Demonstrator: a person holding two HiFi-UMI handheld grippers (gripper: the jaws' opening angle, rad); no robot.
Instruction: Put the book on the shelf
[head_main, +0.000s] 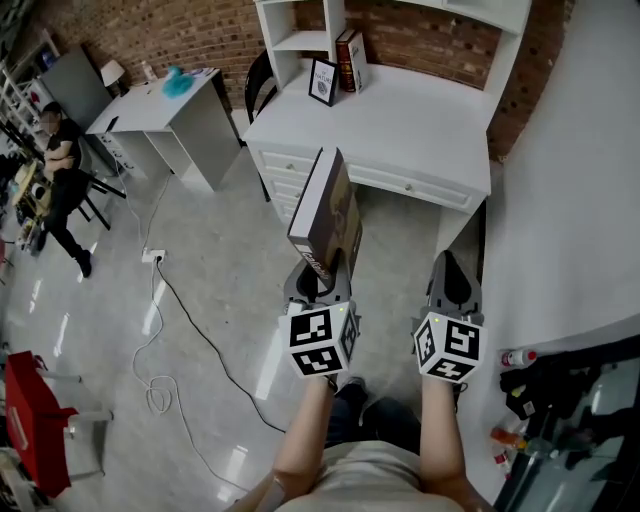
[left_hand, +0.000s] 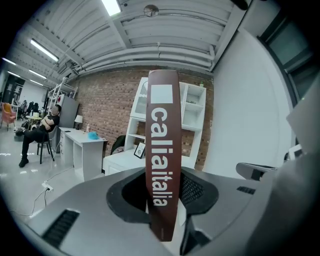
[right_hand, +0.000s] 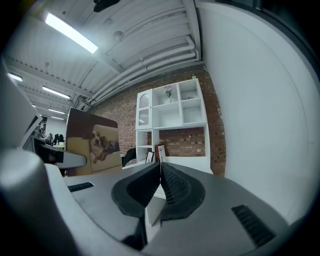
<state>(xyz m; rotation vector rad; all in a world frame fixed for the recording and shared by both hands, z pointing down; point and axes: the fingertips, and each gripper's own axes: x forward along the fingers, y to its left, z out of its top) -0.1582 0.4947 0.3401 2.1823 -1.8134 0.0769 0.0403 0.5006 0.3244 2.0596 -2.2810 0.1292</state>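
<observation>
Pinched upright between the ribbed black jaws of the left gripper (head_main: 318, 283): a slim, glossy hardback book (head_main: 328, 210), brown spine lettered white, in the air short of the smooth white surface (head_main: 400, 125) and boxy white shelf (head_main: 300, 40). On the right gripper (head_main: 455, 268), jaws pressed together, empty.

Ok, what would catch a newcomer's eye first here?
The brown book, clamped upright in the left gripper, stands in the middle of the head view. Ahead is a white desk with a shelf unit against the brick wall. The right gripper, beside the left, is shut and empty.
</observation>
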